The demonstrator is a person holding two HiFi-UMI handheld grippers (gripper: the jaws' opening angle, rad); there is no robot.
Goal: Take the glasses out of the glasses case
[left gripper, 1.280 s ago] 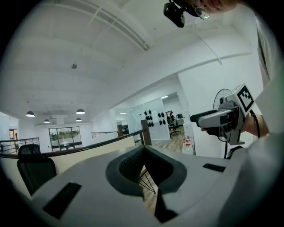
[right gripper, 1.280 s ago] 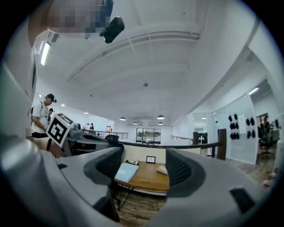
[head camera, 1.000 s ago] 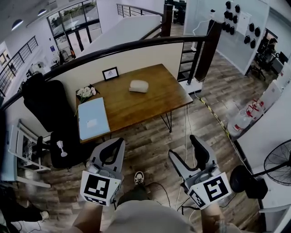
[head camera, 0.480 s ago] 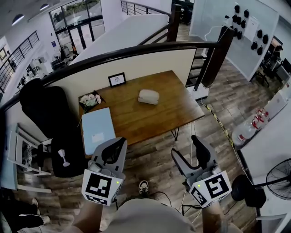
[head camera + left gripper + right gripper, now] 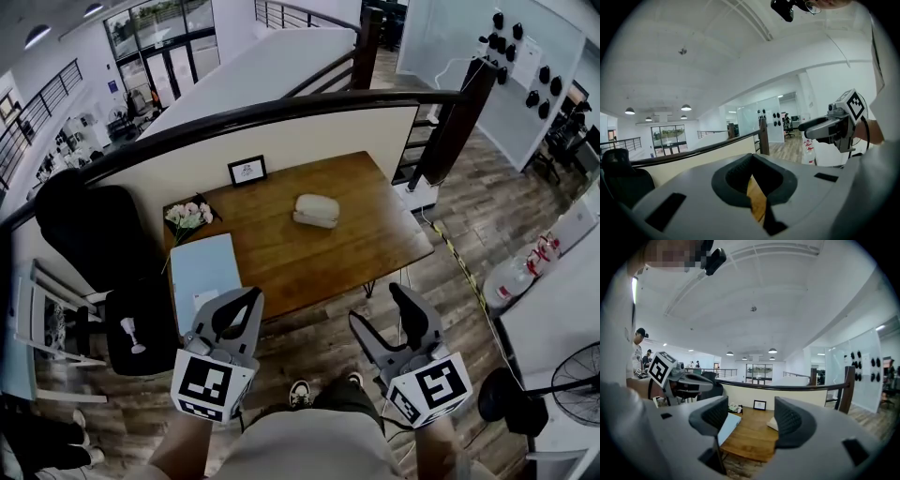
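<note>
A closed white glasses case (image 5: 317,210) lies on the far middle of the brown wooden table (image 5: 281,248). In the right gripper view the glasses case (image 5: 771,423) peeks out beside the right jaw. Both grippers hang over the floor, short of the table's near edge and well apart from the case. My left gripper (image 5: 242,307) has its jaws together with nothing between them, and the left gripper (image 5: 752,180) looks the same in its own view. My right gripper (image 5: 382,309) stands open and empty, as the right gripper (image 5: 750,420) view confirms. No glasses are visible.
A light blue pad (image 5: 202,267), a bunch of flowers (image 5: 186,216) and a small picture frame (image 5: 247,171) occupy the table's left and back. A black chair (image 5: 84,225) stands at the left. A dark railing (image 5: 281,103) runs behind the table. Water bottles (image 5: 516,277) stand at the right.
The table and case have come nearer and lower in the head view as the person steps forward. Both grippers keep their pose, the left shut and the right open.
</note>
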